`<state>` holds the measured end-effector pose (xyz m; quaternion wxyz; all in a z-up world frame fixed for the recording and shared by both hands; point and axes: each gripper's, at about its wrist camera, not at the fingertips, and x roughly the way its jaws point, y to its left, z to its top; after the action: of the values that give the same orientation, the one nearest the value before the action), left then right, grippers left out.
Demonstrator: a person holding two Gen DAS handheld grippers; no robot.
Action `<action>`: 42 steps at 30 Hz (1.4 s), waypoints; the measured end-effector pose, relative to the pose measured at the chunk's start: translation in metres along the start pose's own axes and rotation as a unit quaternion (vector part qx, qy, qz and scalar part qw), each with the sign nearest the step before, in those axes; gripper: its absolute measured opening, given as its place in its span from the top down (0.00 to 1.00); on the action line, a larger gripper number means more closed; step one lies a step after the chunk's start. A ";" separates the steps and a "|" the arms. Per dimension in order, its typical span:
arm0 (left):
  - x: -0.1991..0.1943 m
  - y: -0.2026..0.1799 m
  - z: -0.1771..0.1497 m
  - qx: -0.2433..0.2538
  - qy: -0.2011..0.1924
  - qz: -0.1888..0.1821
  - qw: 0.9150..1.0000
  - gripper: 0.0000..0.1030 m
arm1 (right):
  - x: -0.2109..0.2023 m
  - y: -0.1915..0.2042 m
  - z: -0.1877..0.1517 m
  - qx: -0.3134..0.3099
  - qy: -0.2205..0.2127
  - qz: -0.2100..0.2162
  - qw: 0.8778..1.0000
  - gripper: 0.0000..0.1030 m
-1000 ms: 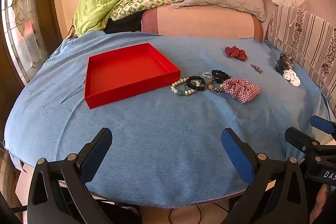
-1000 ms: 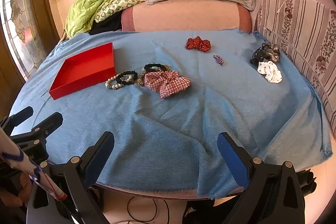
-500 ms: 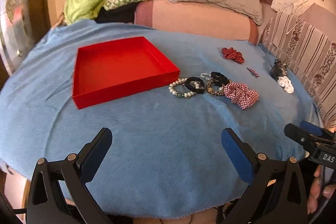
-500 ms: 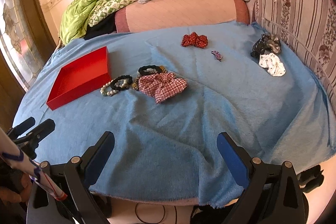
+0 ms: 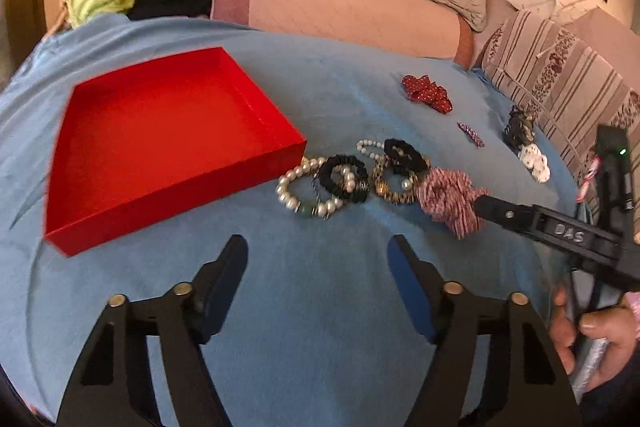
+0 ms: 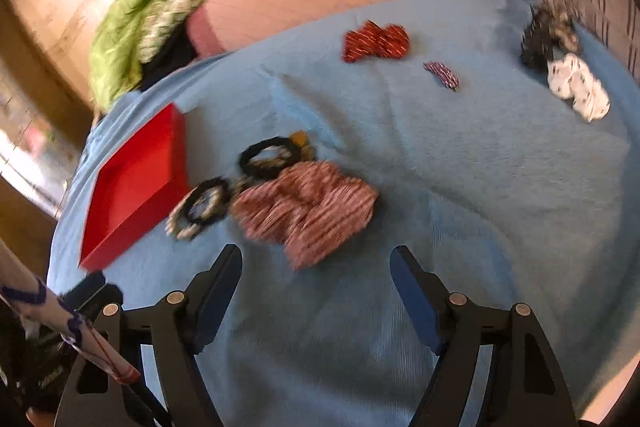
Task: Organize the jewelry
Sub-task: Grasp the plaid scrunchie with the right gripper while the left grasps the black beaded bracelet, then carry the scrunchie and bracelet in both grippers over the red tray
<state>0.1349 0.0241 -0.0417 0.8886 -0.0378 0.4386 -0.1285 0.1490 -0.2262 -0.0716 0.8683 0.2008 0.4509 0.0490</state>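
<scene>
On the bed (image 5: 320, 327), I'm narrowing both empty tongs, left (image 5: 316, 263) and right (image 6: 316, 275), to fit bracelets (image 5: 320, 187) for the tray (image 5: 172, 143).

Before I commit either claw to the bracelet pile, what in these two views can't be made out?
- Bracelet pile, right wrist view: motion blur smears beads together; count unclear.
- Plaid scrunchie, left wrist view: the right claw's finger covers its right edge.
- Small clip, left wrist view: too small to identify.
- Red tray, right wrist view: seen edge-on and blurred; its floor is mostly hidden.

Pearl bracelets (image 5: 306, 187) lie beside the empty red tray (image 5: 168, 139)
</scene>
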 end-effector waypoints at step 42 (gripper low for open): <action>-0.008 0.003 0.073 0.011 -0.106 -0.025 0.994 0.93 | -0.028 0.038 0.017 -0.074 -0.113 0.057 0.989 0.87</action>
<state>0.1881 0.0255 0.0091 0.9272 -0.0524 0.3392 -0.1504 0.1494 -0.2040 -0.0264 0.9217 0.1659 0.3333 0.1085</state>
